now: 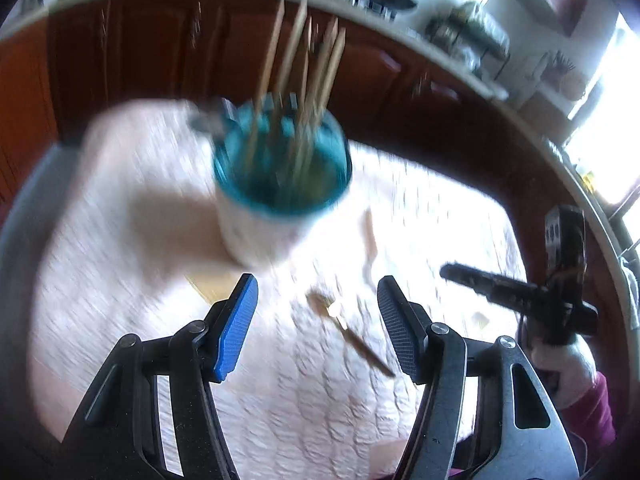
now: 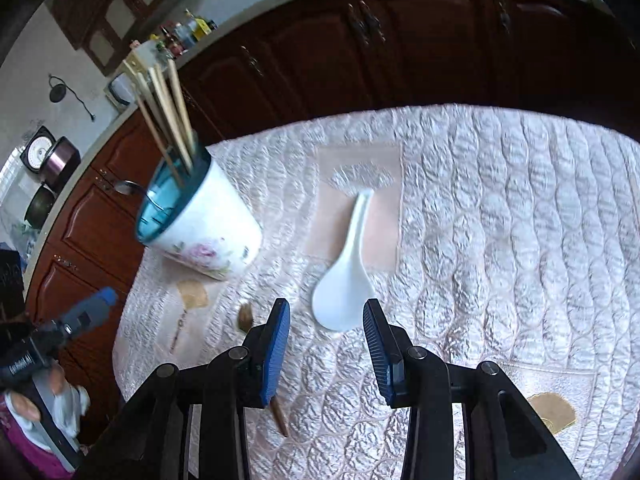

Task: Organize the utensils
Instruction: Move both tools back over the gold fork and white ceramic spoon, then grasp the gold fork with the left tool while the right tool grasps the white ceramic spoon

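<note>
While both tools hang empty above the quilted cloth, these lines set out how to do the pick-up well.

Left tool: left tool (image 1: 318, 322) has its jaws spread apart with nothing between them; the wooden spoon (image 1: 348, 330) lies on the cloth just below the gap.

Right tool: right tool (image 2: 326, 344) stands partly spread and grips nothing; the white rice paddle (image 2: 344, 280) lies just beyond its tips, wide blade nearest.

Holder: the cup (image 2: 200, 220), white with a teal inside, stands on the quilted cloth (image 2: 500, 240) left of the paddle and already holds chopsticks (image 2: 168, 112) and a metal spoon.

Step in hand: most likely each tool is coming down on its own utensil.

How to do it well: take the paddle by its narrow handle, not the broad blade, which looks too wide and slippery for this opening. Straddle the wooden spoon's stem across its width, pads square to it.

Risk: soft cloth may bunch under the pads; the left view is blurred, so exact contact there cannot be judged.
</note>
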Motion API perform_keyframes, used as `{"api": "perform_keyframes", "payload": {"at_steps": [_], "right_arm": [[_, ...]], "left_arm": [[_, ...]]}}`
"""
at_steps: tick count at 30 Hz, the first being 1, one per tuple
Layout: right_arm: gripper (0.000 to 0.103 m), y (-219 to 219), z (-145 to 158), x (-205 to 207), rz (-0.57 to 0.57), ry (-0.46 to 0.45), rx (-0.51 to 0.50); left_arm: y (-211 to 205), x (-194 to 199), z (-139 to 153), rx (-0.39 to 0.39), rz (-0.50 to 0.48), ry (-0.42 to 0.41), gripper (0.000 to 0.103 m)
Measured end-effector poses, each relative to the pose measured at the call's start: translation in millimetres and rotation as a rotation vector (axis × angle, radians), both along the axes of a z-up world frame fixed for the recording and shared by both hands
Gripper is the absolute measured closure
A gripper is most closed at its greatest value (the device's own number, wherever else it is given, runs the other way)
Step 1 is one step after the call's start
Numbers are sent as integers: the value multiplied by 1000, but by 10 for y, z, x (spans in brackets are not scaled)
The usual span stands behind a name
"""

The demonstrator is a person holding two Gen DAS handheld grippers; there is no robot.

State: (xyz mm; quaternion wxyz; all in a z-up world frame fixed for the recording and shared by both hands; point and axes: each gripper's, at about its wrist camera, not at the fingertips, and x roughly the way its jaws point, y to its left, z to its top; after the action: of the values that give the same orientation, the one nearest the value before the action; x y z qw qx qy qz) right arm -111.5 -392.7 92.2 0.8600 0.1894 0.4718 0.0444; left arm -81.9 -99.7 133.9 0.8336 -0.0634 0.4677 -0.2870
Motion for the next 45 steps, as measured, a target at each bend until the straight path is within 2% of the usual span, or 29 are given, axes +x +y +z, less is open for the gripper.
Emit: {"api": "perform_keyframes", "payload": {"at_steps": [3,8,30,34,39,45], "right_arm": [[67,-42,-110,9,-6,21,10],[67,-59,-175,2,-5,32,6],[67,-35,-245,164,3,38,-6],[66,-92,-280,232,0,40,0],[66,-213,-331,402,-5,42,22],[66,-332,-406,638,5,48,36]], "left_arm": [[-160,-12,-277,30,-3,55,41],[-343,-6,-503,93,-5,82,41],[-615,81,-645,168,6,73,41],[-632,90,-670,157,4,92,41],[-615,155,-770,94,5,173,41],[-659,217,-858,69,3,217,41]]}}
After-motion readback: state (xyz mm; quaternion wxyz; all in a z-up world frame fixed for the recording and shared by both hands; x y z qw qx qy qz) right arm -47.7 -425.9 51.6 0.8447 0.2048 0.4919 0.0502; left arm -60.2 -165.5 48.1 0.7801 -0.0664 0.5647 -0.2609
